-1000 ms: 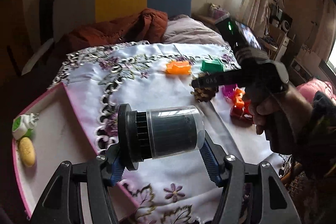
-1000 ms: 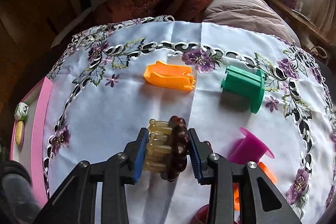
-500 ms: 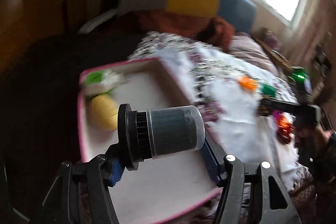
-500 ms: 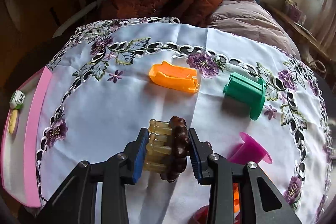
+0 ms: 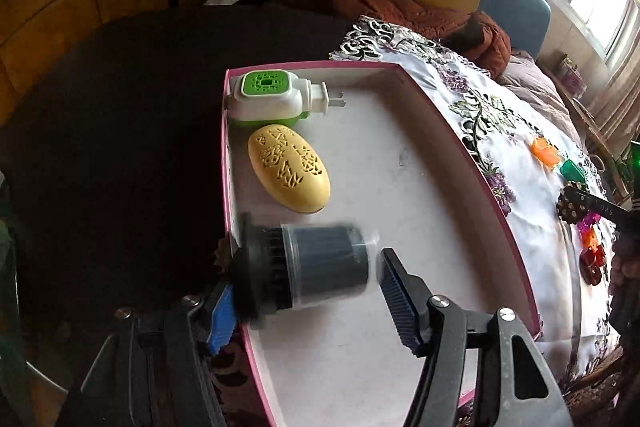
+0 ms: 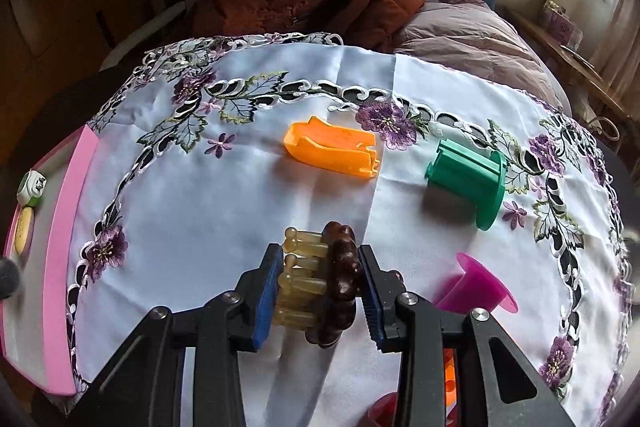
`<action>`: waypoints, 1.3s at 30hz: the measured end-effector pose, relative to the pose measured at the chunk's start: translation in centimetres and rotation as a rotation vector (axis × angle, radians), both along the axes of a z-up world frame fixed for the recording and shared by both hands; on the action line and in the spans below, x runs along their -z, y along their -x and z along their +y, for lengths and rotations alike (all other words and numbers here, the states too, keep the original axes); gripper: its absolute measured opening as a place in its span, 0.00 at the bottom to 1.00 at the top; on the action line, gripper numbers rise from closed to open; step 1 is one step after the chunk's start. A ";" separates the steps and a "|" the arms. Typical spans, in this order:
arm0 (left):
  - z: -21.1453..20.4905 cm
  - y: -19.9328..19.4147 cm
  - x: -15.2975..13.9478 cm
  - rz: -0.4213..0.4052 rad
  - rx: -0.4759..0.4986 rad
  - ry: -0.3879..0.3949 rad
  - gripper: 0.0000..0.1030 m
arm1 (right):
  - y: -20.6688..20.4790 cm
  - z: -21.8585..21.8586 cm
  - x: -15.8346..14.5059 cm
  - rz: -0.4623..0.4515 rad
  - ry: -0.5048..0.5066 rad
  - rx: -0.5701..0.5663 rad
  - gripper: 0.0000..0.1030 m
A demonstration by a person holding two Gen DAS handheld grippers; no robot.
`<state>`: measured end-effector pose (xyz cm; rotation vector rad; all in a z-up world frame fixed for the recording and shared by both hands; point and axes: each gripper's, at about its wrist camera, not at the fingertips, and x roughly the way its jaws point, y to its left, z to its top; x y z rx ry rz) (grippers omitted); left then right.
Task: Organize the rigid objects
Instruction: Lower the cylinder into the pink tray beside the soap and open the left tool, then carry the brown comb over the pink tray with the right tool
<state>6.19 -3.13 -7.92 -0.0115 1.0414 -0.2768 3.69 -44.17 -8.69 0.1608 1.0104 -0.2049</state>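
My left gripper (image 5: 308,291) hangs over the near end of the pink-rimmed white tray (image 5: 460,147). Its jaws are opening. A black ribbed cylinder in a clear cup (image 5: 320,267) lies sideways between them, blurred, and the right pad stands clear of it. Over the flowered tablecloth (image 6: 200,219), my right gripper (image 6: 318,267) is shut on a brown beaded brush with amber pegs (image 6: 340,279). The left wrist view catches the same brush (image 5: 570,205) at its far right edge.
A green-and-white plug-in device (image 5: 272,99) and a yellow oval case (image 5: 288,173) lie at the tray's far end. On the cloth are an orange piece (image 6: 332,147), a green spool (image 6: 468,183) and a magenta spool (image 6: 476,287). Bedding lies beyond the table.
My left gripper swung left from the cloth to above the tray and lower, and its jaws widened off the black cylinder. The right gripper kept its place and its grip.
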 end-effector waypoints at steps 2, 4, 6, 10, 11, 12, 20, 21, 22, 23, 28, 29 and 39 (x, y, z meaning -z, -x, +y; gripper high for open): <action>-0.4 0.2 -0.4 -0.023 0.011 -0.022 0.74 | 0.0 0.1 0.0 0.001 0.004 -0.002 0.37; -0.7 0.7 -1.0 -0.054 0.022 -0.042 0.76 | 0.0 0.1 0.0 0.001 0.003 -0.001 0.37; -0.7 0.7 -1.7 -0.076 0.017 -0.048 0.76 | 0.0 0.1 0.1 0.001 0.005 -0.003 0.37; -0.3 0.8 -3.3 -0.136 -0.013 -0.066 0.76 | 0.0 0.1 0.1 0.001 0.012 -0.007 0.37; -0.2 0.9 -3.6 -0.147 -0.021 -0.069 0.76 | 0.0 0.1 0.1 0.001 0.013 -0.008 0.37; -0.1 0.9 -4.0 -0.158 -0.028 -0.072 0.76 | 0.0 0.2 0.1 0.002 0.015 -0.009 0.37; 0.0 1.8 -5.9 -0.211 -0.029 -0.071 0.76 | -0.1 0.6 0.7 0.036 0.054 -0.019 0.37; -0.1 1.8 -6.0 -0.214 -0.028 -0.070 0.76 | -0.1 0.6 0.7 0.036 0.055 -0.020 0.37; -0.1 1.9 -6.0 -0.214 -0.025 -0.069 0.76 | -0.1 0.5 0.8 0.036 0.055 -0.020 0.37; -0.2 2.0 -6.0 -0.213 -0.021 -0.069 0.76 | 0.0 0.5 0.8 0.036 0.055 -0.020 0.38; -0.4 2.3 -5.8 -0.214 -0.012 -0.073 0.76 | -0.1 0.6 0.8 0.036 0.057 -0.021 0.38; -0.4 2.4 -5.7 -0.212 -0.011 -0.073 0.76 | -0.1 0.6 0.8 0.036 0.059 -0.021 0.38; -0.6 3.2 -5.3 -0.206 0.010 -0.078 0.76 | -0.1 0.9 0.8 0.032 0.077 -0.028 0.37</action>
